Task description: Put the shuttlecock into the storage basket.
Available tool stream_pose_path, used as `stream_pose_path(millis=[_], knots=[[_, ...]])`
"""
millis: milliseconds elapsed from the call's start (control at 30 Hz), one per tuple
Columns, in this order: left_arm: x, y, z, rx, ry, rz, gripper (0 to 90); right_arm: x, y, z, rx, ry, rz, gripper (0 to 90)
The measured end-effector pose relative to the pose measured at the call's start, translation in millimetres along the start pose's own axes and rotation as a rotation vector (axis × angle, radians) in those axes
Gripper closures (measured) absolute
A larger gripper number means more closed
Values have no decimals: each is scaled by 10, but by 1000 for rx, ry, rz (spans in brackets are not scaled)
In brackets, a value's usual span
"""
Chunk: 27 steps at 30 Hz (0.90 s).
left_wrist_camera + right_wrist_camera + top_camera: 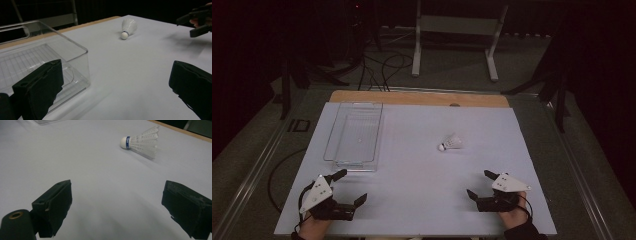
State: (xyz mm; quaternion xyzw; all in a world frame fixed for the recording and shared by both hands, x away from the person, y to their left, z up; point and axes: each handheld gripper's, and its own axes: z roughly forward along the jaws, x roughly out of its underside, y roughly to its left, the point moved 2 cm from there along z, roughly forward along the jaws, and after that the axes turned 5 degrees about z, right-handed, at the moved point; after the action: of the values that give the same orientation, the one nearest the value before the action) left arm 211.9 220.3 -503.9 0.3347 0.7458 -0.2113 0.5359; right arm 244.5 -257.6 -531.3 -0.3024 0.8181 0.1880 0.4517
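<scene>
Shuttlecock [450, 143] lies untouched on its side mid-table, at 11 o'clock from the right gripper [477, 185]. Clear plastic bin [356, 134] at 12 o'clock of the left gripper [353, 186], empty. Both tongs gape wide, holding nothing. Pick-up and drop both left, I'd judge.

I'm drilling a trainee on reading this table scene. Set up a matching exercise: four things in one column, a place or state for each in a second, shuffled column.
Things:
1. shuttlecock
2. clear bin
3. left gripper
4. right gripper

Places or states:
a. open, near the table's front right corner
b. empty, on the table's left half
c. lying on its side, right of centre
d. open, just in front of the bin

Pairs: 1-c, 2-b, 3-d, 4-a
</scene>
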Motion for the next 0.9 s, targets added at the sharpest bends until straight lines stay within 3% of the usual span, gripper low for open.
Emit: stream_pose_path(millis=[167,233,300,600,900], knots=[[-152,21,-43,4,-7,19,4,-1,-2,2,-2,-1,1,93],[-214,39,-51,16,-13,2,4,-2,0,1,-2,-1,2,93],[-278,51,-52,26,0,-4,3,-7,4,-5,-9,-7,5,93],[-549,36,5,68,42,64,3,-16,11,-19,-12,-10,3,93],[-705,12,70,130,121,62,3,-16,13,-15,-18,-11,7,93]])
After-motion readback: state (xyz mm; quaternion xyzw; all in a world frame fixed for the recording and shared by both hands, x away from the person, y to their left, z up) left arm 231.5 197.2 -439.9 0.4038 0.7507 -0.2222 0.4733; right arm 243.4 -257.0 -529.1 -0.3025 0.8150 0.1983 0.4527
